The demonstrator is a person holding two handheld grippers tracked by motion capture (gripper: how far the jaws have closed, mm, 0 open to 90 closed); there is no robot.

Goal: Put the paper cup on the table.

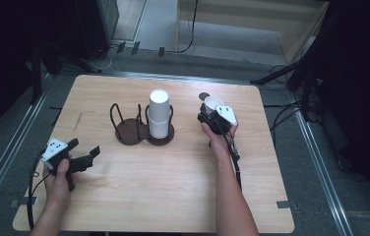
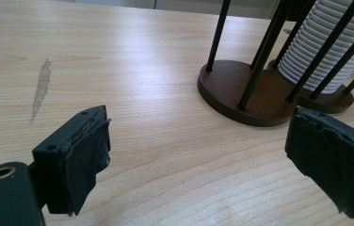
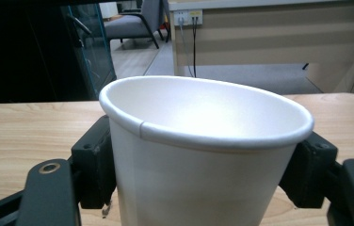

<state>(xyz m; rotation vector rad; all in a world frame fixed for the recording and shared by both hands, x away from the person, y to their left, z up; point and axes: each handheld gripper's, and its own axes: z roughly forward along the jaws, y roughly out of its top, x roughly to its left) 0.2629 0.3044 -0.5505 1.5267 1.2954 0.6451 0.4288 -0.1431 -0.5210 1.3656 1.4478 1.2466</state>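
My right gripper is shut on a white paper cup, which stands upright at the right of the wooden table. In the right gripper view the cup sits between both black pads, mouth up and empty. A dark brown two-ring cup holder with black wire posts stands mid-table; its right ring holds a stack of white cups, its left ring holds nothing. My left gripper rests open near the table's left front, aimed at the holder and the stack, nothing between its pads.
A pale scuff mark lies on the wood left of the holder. A small dark round spot marks the table just behind the held cup. Black stands and cables surround the table on the floor beyond its far edge.
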